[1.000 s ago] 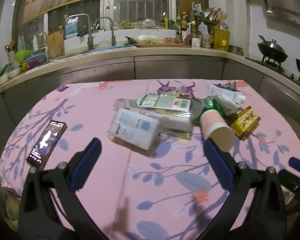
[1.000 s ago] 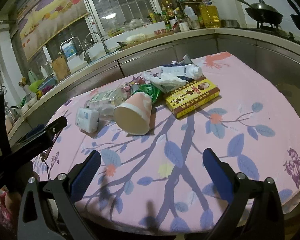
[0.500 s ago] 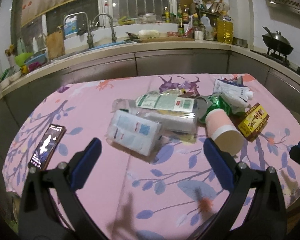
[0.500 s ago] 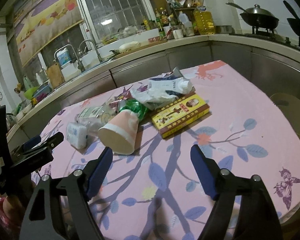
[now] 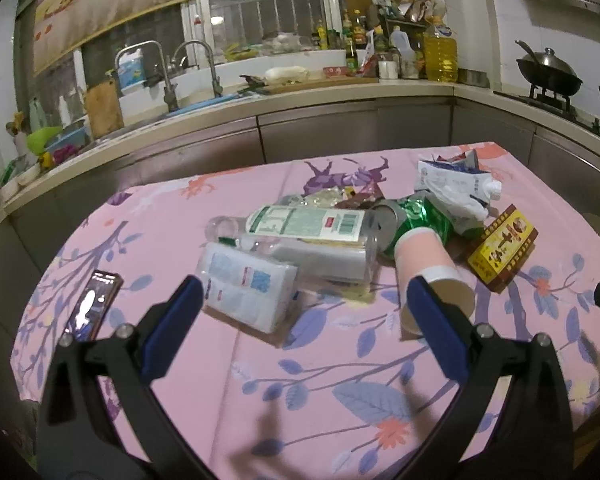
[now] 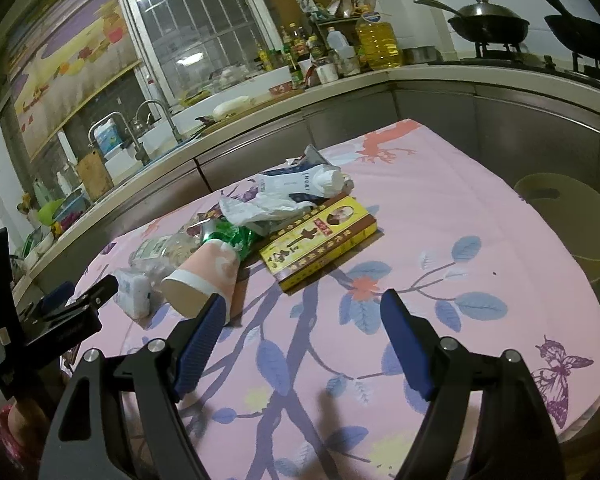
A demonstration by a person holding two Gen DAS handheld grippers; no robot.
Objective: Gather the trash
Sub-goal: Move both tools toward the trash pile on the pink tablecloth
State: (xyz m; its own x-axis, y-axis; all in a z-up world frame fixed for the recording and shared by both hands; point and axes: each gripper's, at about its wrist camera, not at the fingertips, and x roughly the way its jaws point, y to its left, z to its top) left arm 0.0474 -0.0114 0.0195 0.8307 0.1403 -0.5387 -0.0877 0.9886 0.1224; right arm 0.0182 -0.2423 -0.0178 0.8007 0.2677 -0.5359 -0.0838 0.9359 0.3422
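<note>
Showing phone (image 5: 93, 307) only from left, yellow bin (image 6: 572, 222) only from right

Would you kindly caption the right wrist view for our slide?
Open right hand-held gripper hovers before a tipped paper cup and yellow box on the pink tablecloth.

**Kitchen surroundings**

A phone (image 5: 92, 306) lies screen-up on the pink floral tablecloth (image 5: 324, 392) near its left edge. Behind, two faucets (image 5: 192, 68) rise over the sink, a large oil bottle (image 5: 440, 54) stands on the counter, and a wok (image 6: 488, 24) sits on the stove.
</note>
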